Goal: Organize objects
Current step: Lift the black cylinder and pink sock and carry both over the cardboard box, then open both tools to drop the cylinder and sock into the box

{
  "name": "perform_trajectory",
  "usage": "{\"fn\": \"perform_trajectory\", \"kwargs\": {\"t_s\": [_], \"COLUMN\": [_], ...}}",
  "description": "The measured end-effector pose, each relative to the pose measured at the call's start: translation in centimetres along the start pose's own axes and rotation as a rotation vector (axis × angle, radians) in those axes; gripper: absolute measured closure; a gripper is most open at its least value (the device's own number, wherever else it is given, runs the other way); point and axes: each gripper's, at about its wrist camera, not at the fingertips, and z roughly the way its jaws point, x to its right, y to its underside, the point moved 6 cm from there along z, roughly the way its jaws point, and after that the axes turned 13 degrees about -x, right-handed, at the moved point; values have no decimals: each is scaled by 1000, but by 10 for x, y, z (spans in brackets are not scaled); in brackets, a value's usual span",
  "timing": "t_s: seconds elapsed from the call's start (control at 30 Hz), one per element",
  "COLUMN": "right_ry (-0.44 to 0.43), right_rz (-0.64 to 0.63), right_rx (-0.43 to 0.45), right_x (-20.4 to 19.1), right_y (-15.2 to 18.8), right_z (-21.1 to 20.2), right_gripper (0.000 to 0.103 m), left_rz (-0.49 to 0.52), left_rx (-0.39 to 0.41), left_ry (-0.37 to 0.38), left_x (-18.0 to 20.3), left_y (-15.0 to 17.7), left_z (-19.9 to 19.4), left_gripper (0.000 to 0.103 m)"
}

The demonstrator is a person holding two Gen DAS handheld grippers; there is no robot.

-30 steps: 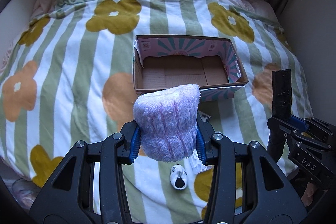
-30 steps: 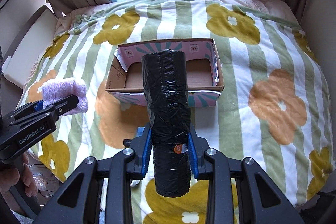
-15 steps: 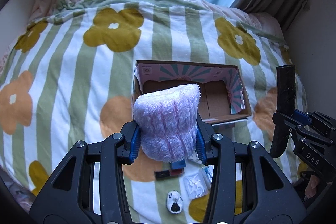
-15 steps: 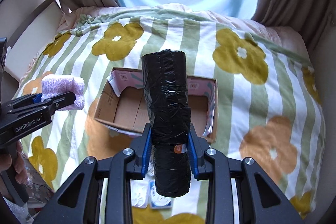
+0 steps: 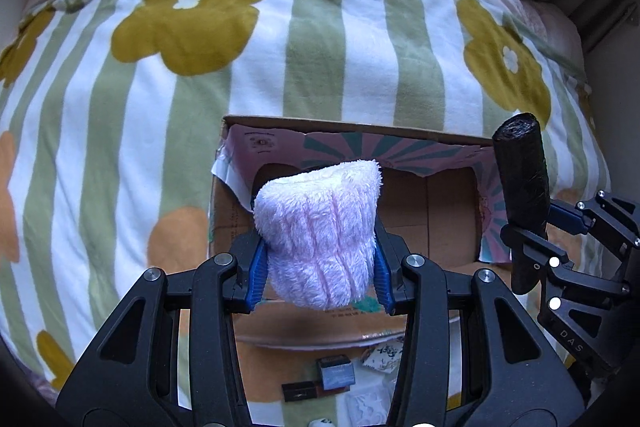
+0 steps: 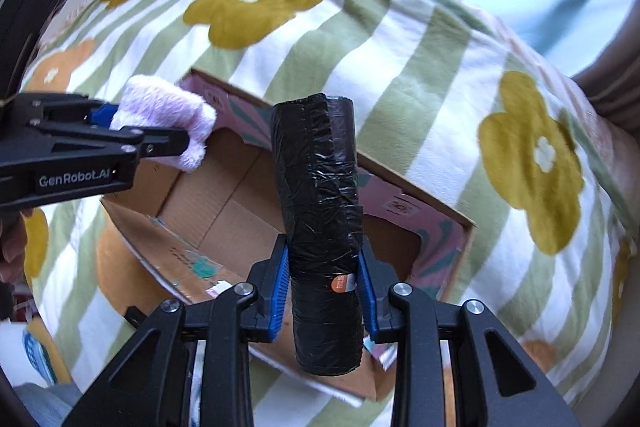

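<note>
My left gripper (image 5: 318, 259) is shut on a fluffy pale-pink rolled towel (image 5: 320, 227) and holds it over the near left part of an open cardboard box (image 5: 344, 125) on the bed. My right gripper (image 6: 322, 281) is shut on a black roll of plastic bags (image 6: 318, 195) and holds it upright above the box (image 6: 224, 203). The black roll (image 5: 520, 179) and right gripper (image 5: 568, 239) show at the right of the left wrist view. The towel (image 6: 160, 107) and left gripper (image 6: 100, 143) show at the left of the right wrist view. The box's inside looks bare.
The bed carries a green-and-white striped quilt (image 5: 320, 39) with yellow and orange flowers. Small items lie on the quilt in front of the box: a small dark box (image 5: 336, 371), a flat dark packet (image 5: 302, 389) and white packets (image 5: 384, 359). Curtains hang behind.
Both grippers moved forward and down toward the box with their loads. The box now lies right under the towel and the black roll.
</note>
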Motion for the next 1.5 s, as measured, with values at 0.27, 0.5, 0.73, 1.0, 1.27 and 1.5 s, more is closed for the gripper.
{"fn": "perform_trajectory", "kwargs": {"t_s": [0.27,0.5,0.73,1.0,1.27,1.5], "right_ry": [-22,-68,-122,-165,-156,-143], "right_rz": [-158,-149,-142,-121,-105,-80], "right_rx": [-111,-141,-139,-93,-95,-71], "right_x": [-12,-8,-6,0,5,10], "right_y": [-5,1,6,18,29,33], "right_z": [75,94,90,81,73,44], "right_gripper": [75,75,70,6,6,6], "left_rz": [18,27,68,146,146,134], "left_rx": [-90,-122,-115,-78,-78,-49], "left_ry": [-47,-81,-121,-167,-144,-115], "left_x": [0,1,10,24,23,20], "left_y": [-20,-24,-29,-29,-21,-8], "left_z": [67,91,86,73,61,38], "left_gripper": [64,64,62,0,0,0]}}
